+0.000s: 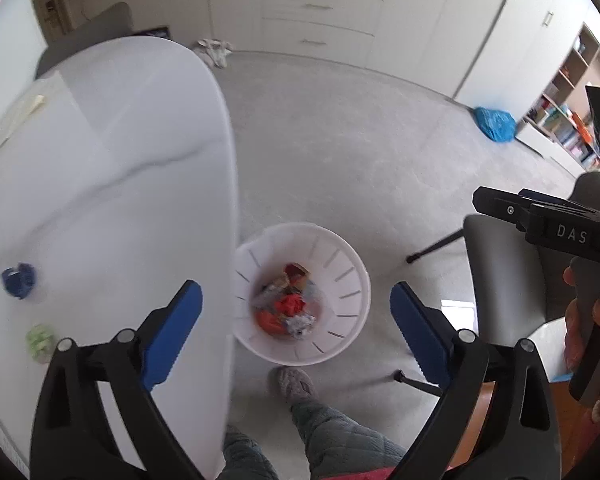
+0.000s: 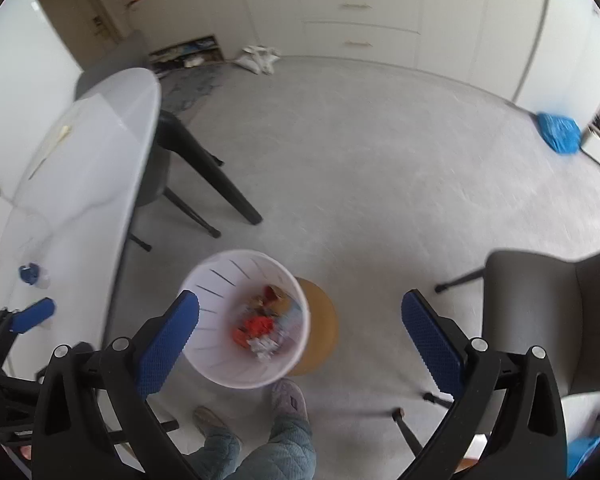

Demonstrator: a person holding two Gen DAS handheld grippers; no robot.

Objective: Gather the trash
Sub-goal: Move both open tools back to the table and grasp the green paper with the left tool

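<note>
Both blue-padded grippers, left (image 1: 296, 312) and right (image 2: 300, 330), gaping wide and gripping nothing, hovering above round white slotted plastic bin (image 1: 340, 336) of crumpled trash (image 1: 288, 308), sitting on grey carpet (image 1: 340, 152) beside white table (image 1: 120, 160)

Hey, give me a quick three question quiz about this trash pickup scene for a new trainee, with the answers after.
1. True or false: the left claw is open and holds nothing.
2. Which stands on the floor beside the white table? A) white bin B) blue crumpled scrap C) green crumpled scrap
3. Fill in: the right claw is ___.

Key: 1 true; 2 A; 3 open
</note>
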